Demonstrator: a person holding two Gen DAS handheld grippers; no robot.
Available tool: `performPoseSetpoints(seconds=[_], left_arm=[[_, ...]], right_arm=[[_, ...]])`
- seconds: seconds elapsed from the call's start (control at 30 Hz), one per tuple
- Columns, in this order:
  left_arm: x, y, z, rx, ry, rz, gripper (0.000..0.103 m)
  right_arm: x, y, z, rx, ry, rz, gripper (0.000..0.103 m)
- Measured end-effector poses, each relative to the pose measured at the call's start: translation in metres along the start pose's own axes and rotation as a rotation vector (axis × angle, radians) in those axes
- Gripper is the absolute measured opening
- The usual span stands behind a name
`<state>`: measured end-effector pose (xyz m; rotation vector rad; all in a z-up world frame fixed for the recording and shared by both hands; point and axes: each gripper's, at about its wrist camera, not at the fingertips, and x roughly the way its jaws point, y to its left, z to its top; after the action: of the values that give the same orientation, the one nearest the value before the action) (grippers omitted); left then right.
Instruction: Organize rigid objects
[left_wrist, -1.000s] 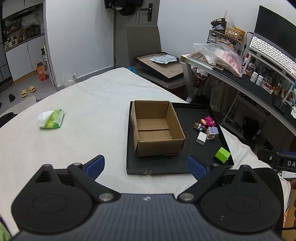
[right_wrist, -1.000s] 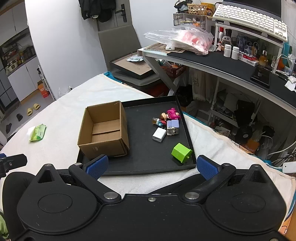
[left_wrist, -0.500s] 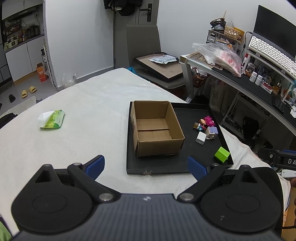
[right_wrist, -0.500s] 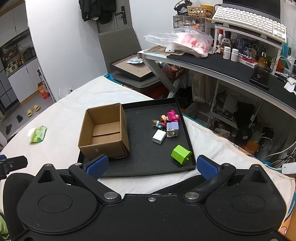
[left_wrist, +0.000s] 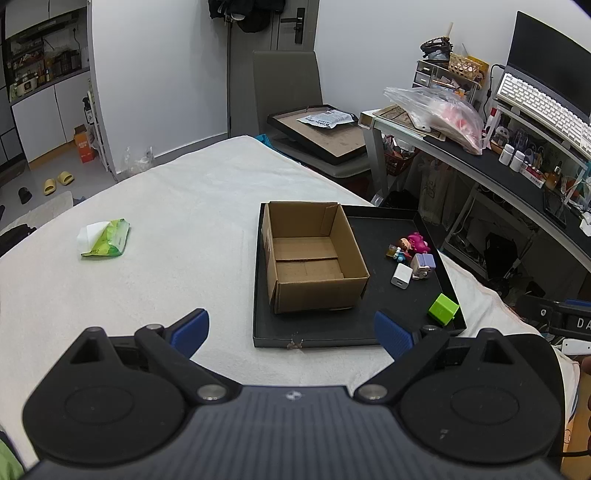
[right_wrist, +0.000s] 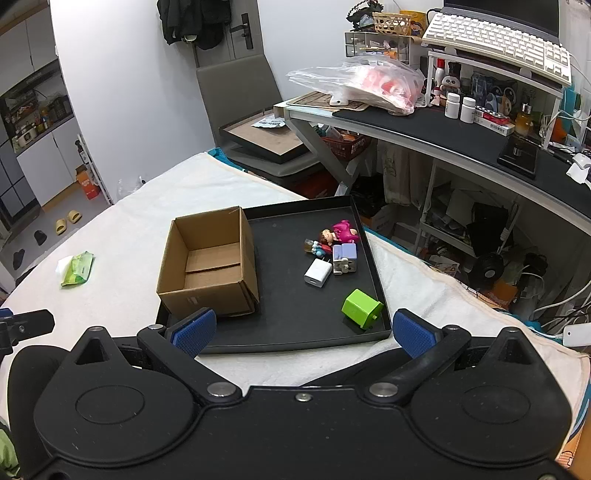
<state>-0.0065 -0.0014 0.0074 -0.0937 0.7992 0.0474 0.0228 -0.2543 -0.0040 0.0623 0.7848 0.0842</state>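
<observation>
A white cloth-covered surface (left_wrist: 192, 206) fills the scene in front of you. On its right side sits a shallow black tray (right_wrist: 295, 332). An open, empty cardboard box (right_wrist: 210, 273) stands on the tray's left half. The loose items lie on the tray's right half: a green block (right_wrist: 361, 308) nearest you by the right rim, a white charger cube (right_wrist: 317, 272) farther in, touching a small lilac toy (right_wrist: 344, 256), and a pink-and-red figurine (right_wrist: 334, 236) at the far end of the cluster. A green wipes packet (left_wrist: 105, 238) lies well apart on the cloth to the left.

Your right gripper (right_wrist: 303, 330) hovers at the tray's near edge, fingers spread wide and holding nothing. Your left gripper (left_wrist: 291, 326) hangs beside it, equally wide and empty.

The green block lies just ahead and slightly right of your right gripper, which looks the nearer one. The block sits skewed to the tray's edges; the box waits to its left.
</observation>
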Motion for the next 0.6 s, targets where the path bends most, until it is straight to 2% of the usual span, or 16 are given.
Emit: performPoseSetpoints(seconds=[0.6], left_arm=[[0.0039, 0.0019, -0.0045, -0.001, 0.009, 0.0, 0.095]], right_arm=[[0.0057, -0.0021, -0.0021, 0.009, 0.009, -0.011, 0.103]])
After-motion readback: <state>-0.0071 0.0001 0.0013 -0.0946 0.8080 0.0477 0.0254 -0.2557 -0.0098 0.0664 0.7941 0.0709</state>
